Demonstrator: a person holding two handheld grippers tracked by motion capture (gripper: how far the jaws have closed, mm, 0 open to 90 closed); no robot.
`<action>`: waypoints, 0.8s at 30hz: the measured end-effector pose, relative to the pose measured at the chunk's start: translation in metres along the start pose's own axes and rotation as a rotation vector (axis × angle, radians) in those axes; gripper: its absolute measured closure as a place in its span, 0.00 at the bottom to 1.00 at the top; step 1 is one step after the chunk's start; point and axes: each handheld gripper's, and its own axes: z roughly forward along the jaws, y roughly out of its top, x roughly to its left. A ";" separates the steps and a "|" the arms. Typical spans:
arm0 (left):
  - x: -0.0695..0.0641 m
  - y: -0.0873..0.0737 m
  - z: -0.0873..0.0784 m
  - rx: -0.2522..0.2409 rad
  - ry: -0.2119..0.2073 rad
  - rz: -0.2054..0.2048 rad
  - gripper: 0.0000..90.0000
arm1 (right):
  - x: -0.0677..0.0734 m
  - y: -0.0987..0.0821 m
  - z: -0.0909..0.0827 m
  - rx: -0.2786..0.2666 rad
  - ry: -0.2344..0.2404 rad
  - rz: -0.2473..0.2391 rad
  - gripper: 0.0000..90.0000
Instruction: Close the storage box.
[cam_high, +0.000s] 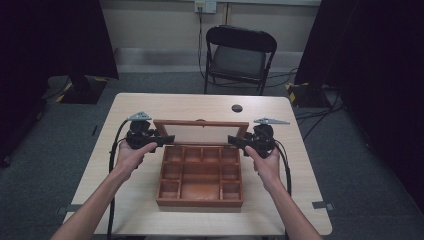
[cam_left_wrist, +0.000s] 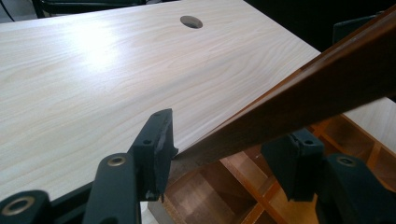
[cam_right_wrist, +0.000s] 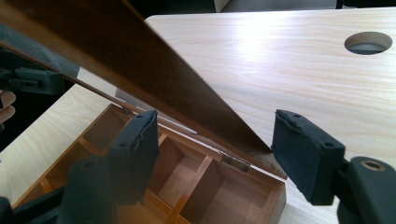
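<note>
A wooden box (cam_high: 200, 202) with several compartments stands on the table, its framed lid (cam_high: 201, 123) raised and leaning back. My left gripper (cam_high: 168, 140) is at the lid's left edge and my right gripper (cam_high: 233, 140) at its right edge. In the left gripper view my left gripper (cam_left_wrist: 224, 149) straddles the lid's rail (cam_left_wrist: 299, 93), one pad (cam_left_wrist: 156, 140) close against its corner, and I see no firm squeeze. In the right gripper view my right gripper (cam_right_wrist: 217, 140) stands around the lid's lower corner (cam_right_wrist: 243, 140), with a slight gap at the outer pad (cam_right_wrist: 303, 154).
The light wood table (cam_high: 150, 105) has a round cable hole (cam_high: 237, 108) behind the box. A black folding chair (cam_high: 240, 55) stands past the far edge. Dark curtains hang at both sides, and cables lie on the floor at the right.
</note>
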 end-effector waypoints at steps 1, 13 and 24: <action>-0.001 0.000 -0.001 -0.008 -0.001 0.000 0.49 | 0.000 0.000 0.000 0.001 -0.002 -0.002 0.35; -0.007 -0.007 -0.018 -0.035 0.000 -0.013 0.50 | 0.005 -0.003 -0.003 0.019 -0.010 -0.047 0.34; -0.007 -0.015 -0.017 -0.027 -0.012 -0.012 0.45 | 0.007 -0.007 -0.004 0.002 -0.018 -0.064 0.34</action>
